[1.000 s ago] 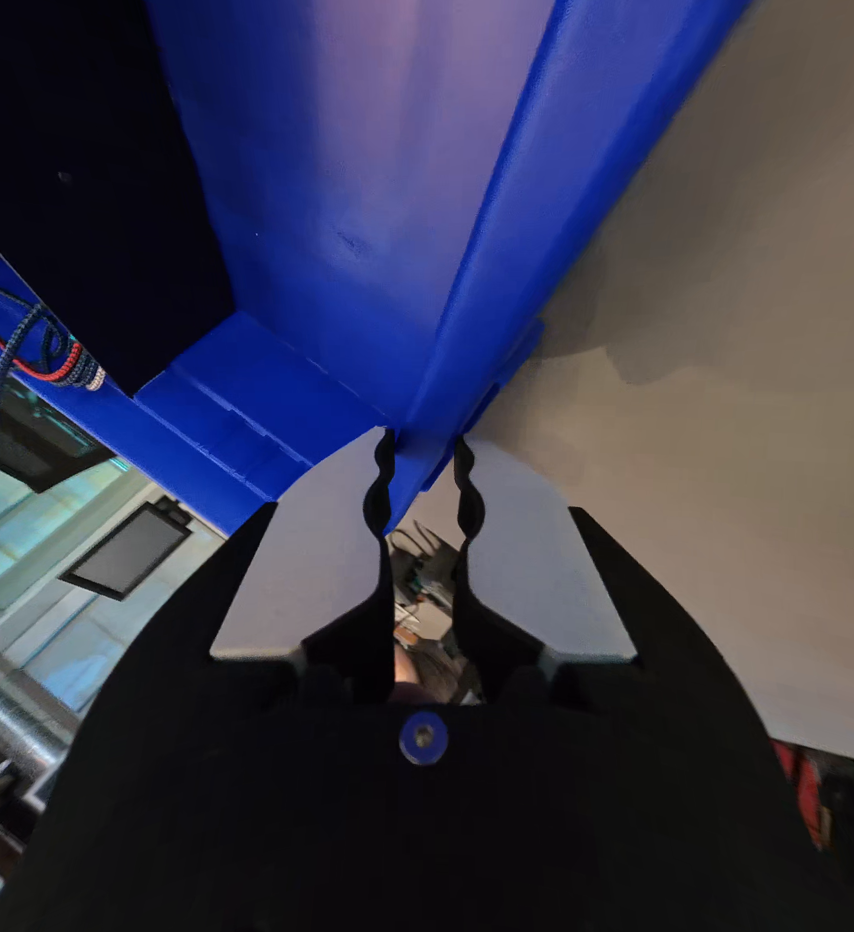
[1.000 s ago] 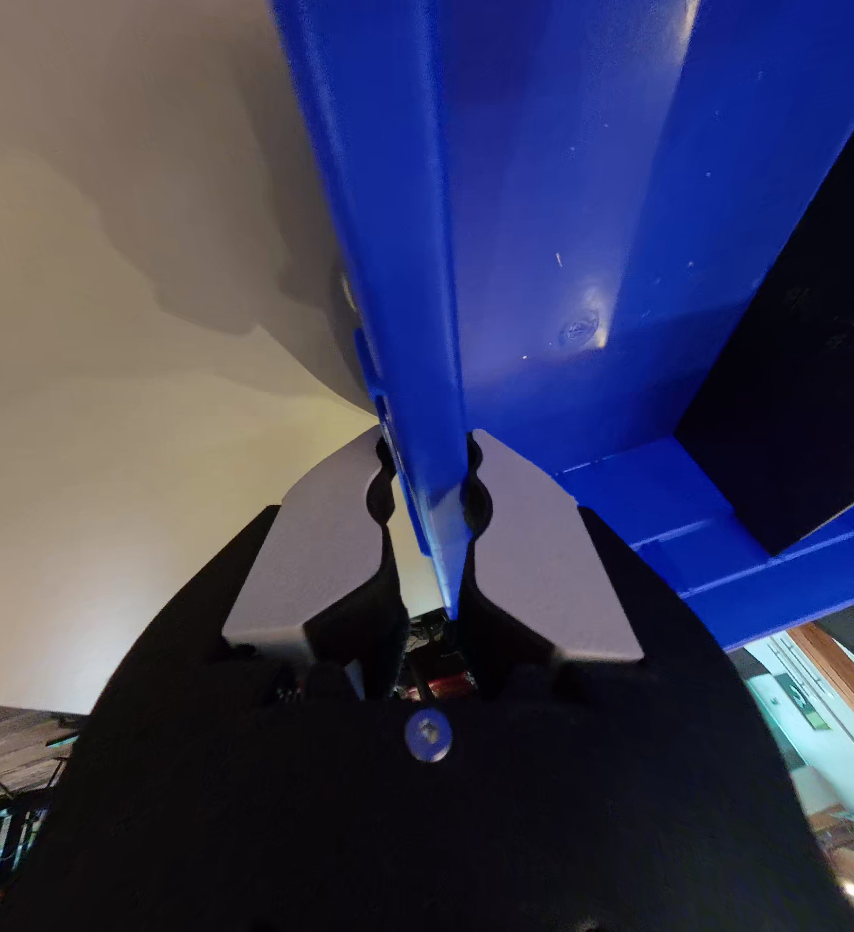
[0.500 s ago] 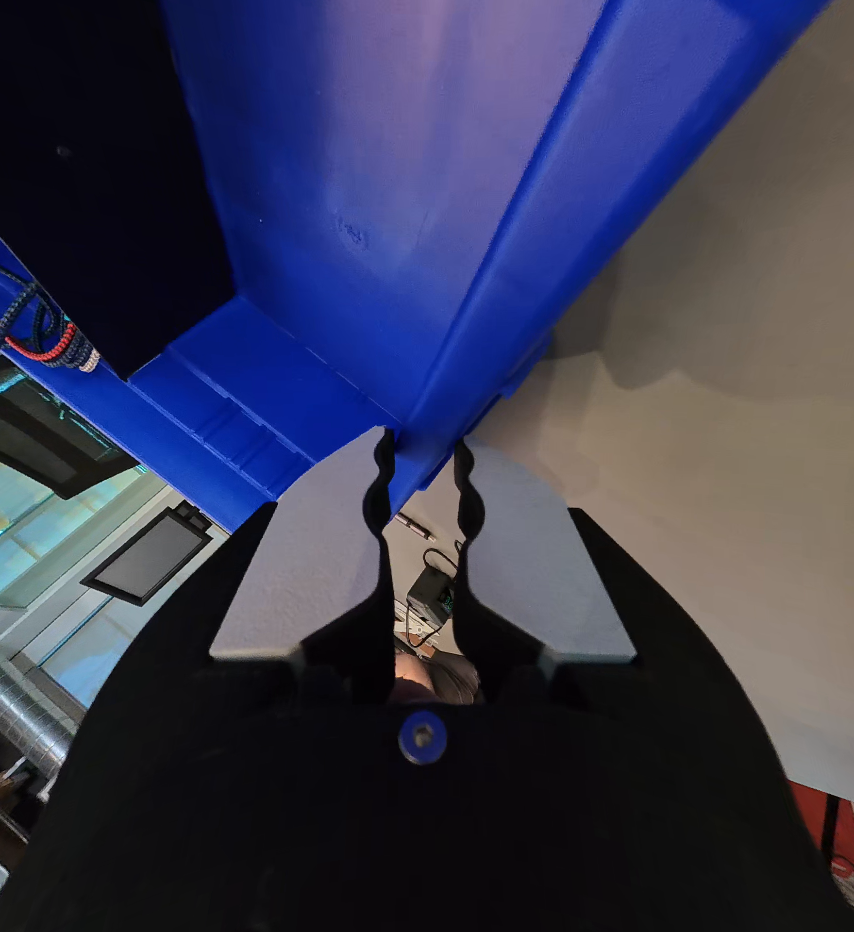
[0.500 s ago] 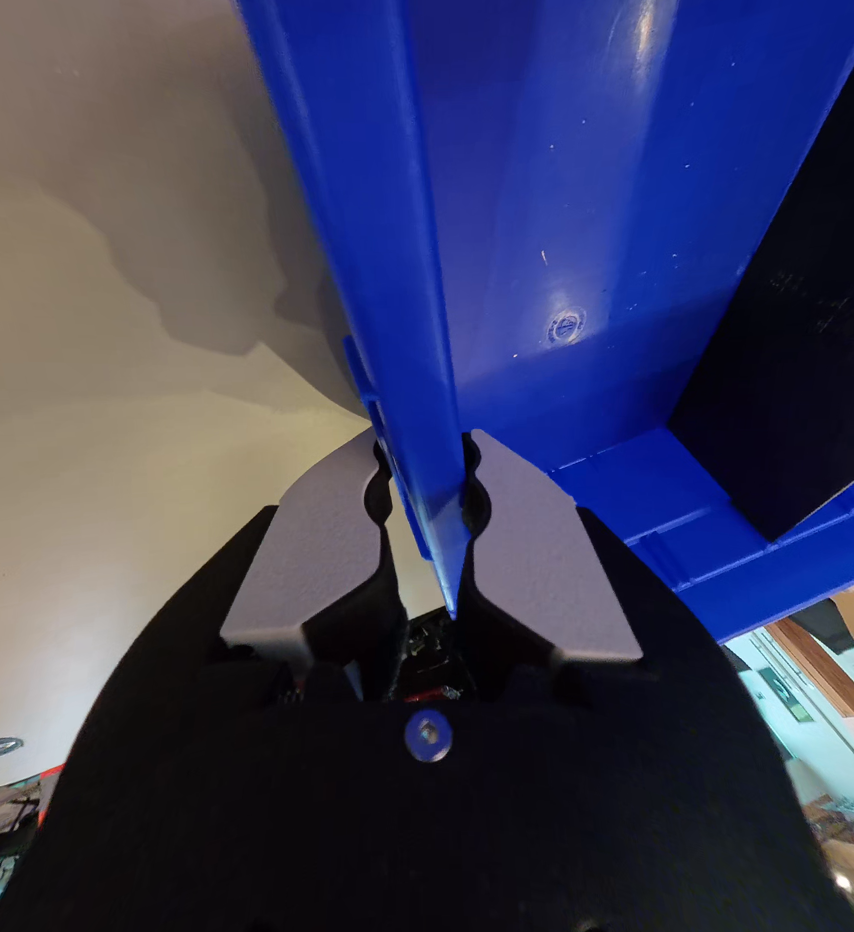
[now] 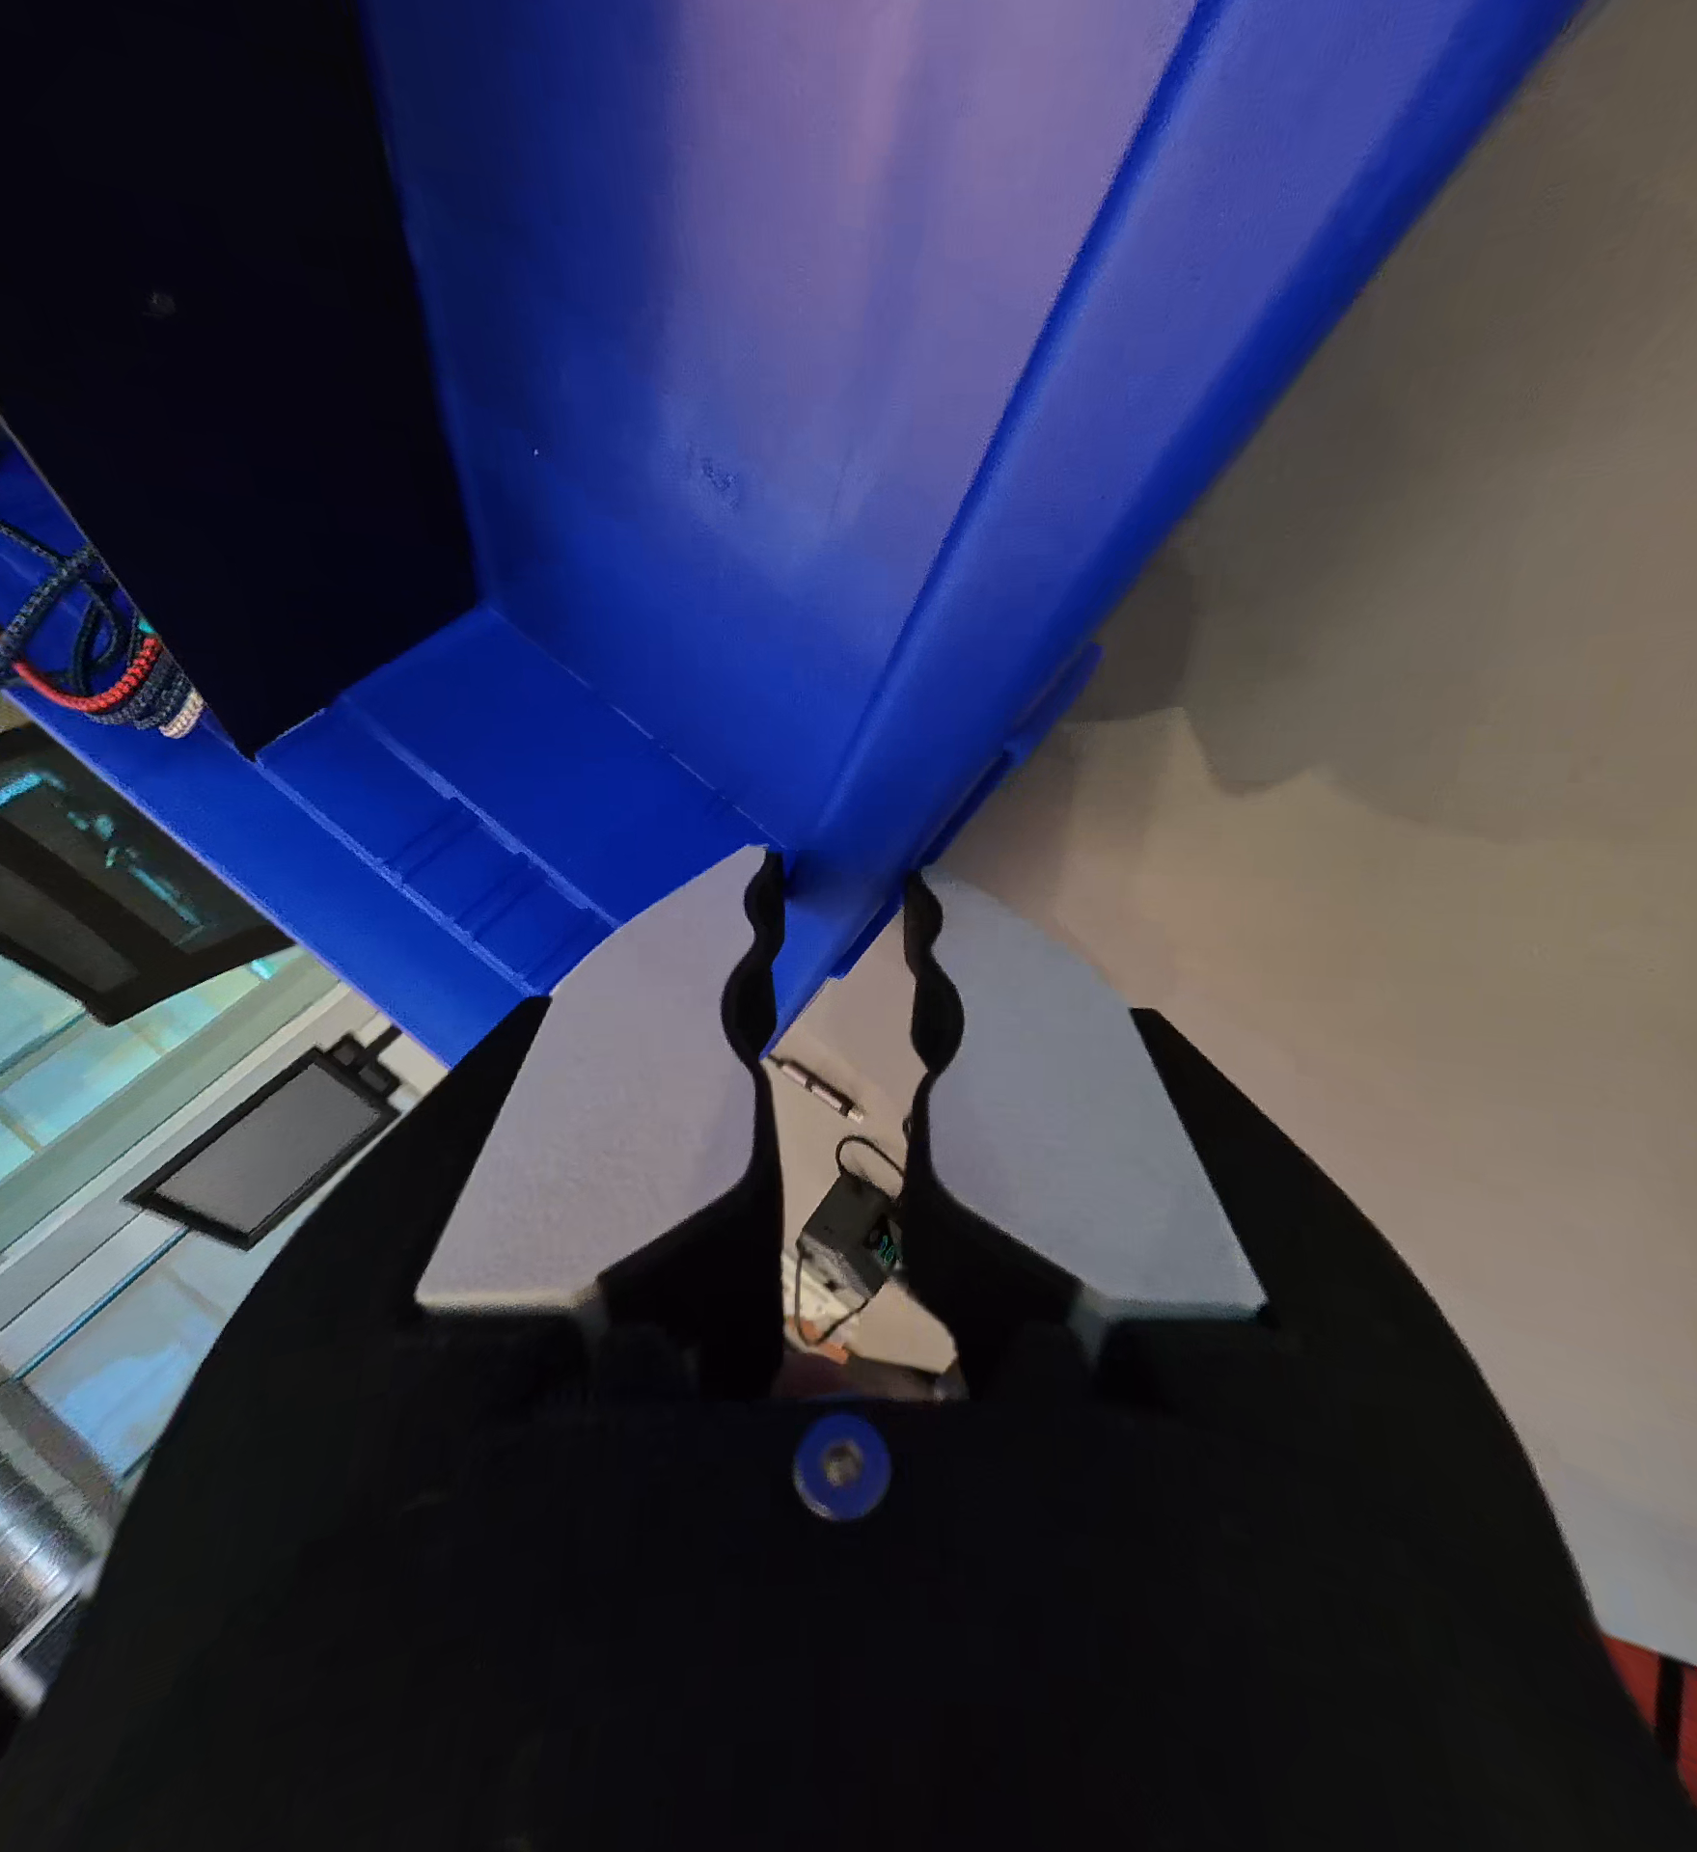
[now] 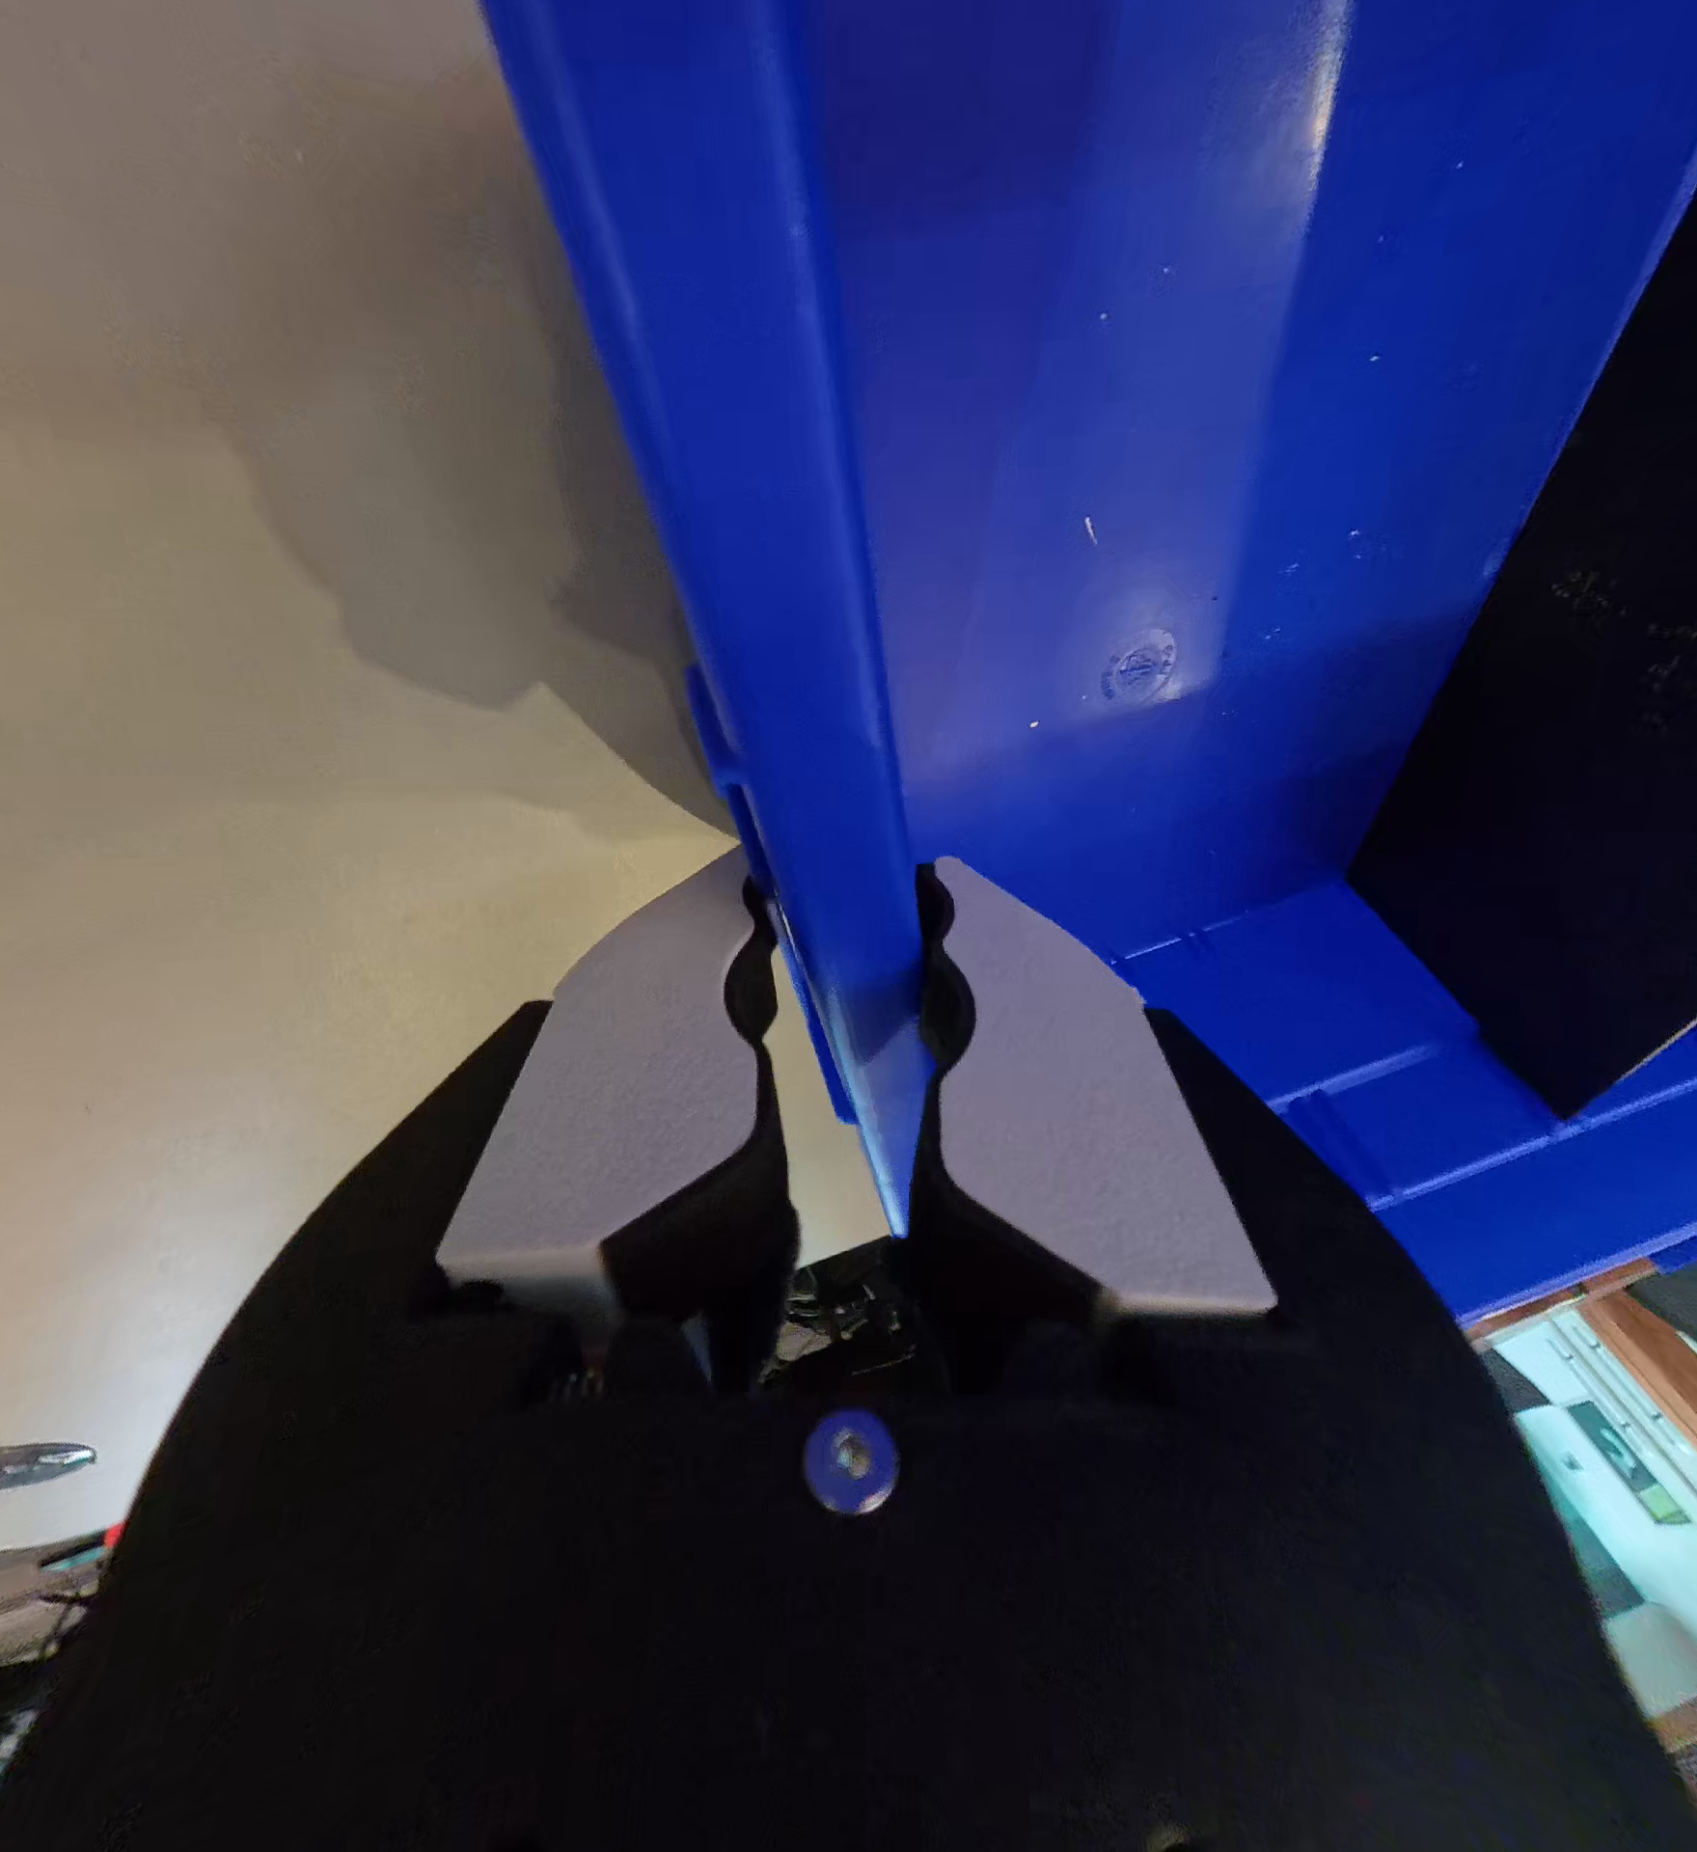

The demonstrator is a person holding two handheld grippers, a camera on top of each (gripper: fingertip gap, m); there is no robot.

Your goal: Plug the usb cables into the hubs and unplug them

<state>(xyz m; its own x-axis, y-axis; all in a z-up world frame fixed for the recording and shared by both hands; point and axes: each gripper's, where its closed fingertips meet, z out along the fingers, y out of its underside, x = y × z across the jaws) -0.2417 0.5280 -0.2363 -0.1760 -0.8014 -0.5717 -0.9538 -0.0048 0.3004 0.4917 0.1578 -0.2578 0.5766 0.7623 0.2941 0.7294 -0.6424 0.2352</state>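
Bin walls sit clamped in both tools: the left hand-held gripper grips one blue corner. The right hand-held gripper pinches the opposite rim above the counter.

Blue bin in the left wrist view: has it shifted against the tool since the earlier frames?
No. The blue bin rim stays clamped in the left tool; only the background moves.

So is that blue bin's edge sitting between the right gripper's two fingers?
Yes, the blue bin wall runs down between the right gripper fingers, touching both pads.
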